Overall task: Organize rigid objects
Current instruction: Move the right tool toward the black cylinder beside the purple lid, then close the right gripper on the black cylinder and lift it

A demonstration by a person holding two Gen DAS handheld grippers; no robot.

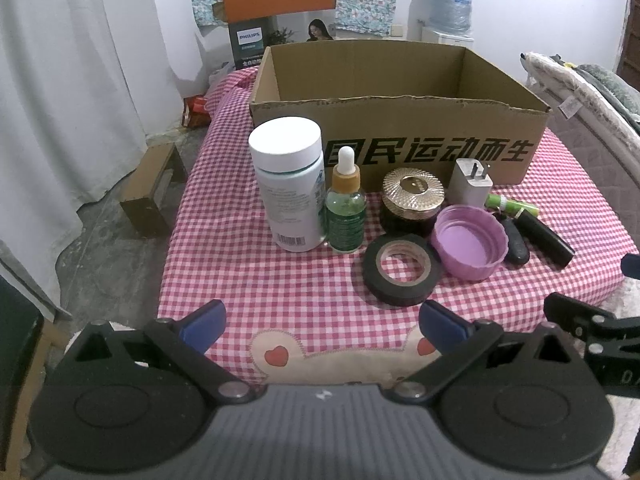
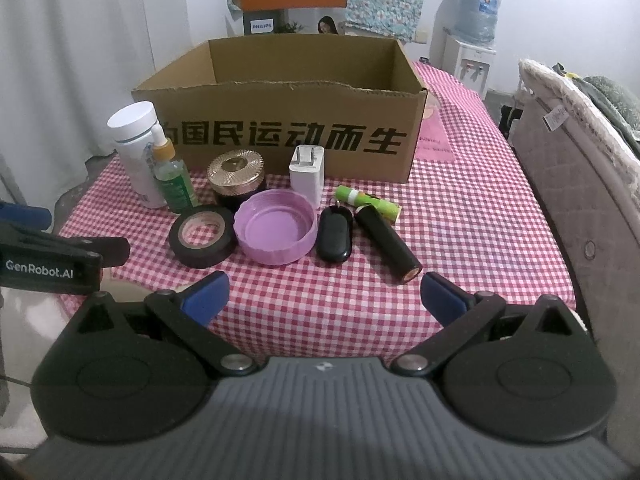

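**Row of small items lined up before an open box**

An open cardboard box (image 2: 280, 120) is seen at the back of the checked tablecloth (image 2: 460, 240), its flaps gone and the visible part of its inside showing nothing; the floor of it is hidden by the near wall.

In front of it, from the left: a white bottle (image 1: 290, 184) is stood upright with its lid on, and a green dropper bottle (image 1: 345, 208) is stood upright touching it. Next, a gold-lidded jar (image 1: 412, 200) is closed, contents unseen. A roll of black tape (image 1: 402, 270) is laid flat, hole up. A purple lid (image 2: 276, 228) is turned open side up and holds nothing. Behind it a white charger (image 2: 307, 172) is stood with prongs up. A black key fob (image 2: 335, 236) is laid with its long axis running away from the cameras, ring end far. A black tube (image 2: 388, 242) is angled, near end pointing right. A green stick (image 2: 368, 202) is laid crosswise behind it.

The left gripper (image 1: 320, 326) is held low at the near table edge, blue fingers spread wide, nothing between them. The right gripper (image 2: 324, 294) is likewise spread and empty, just short of the black tube.
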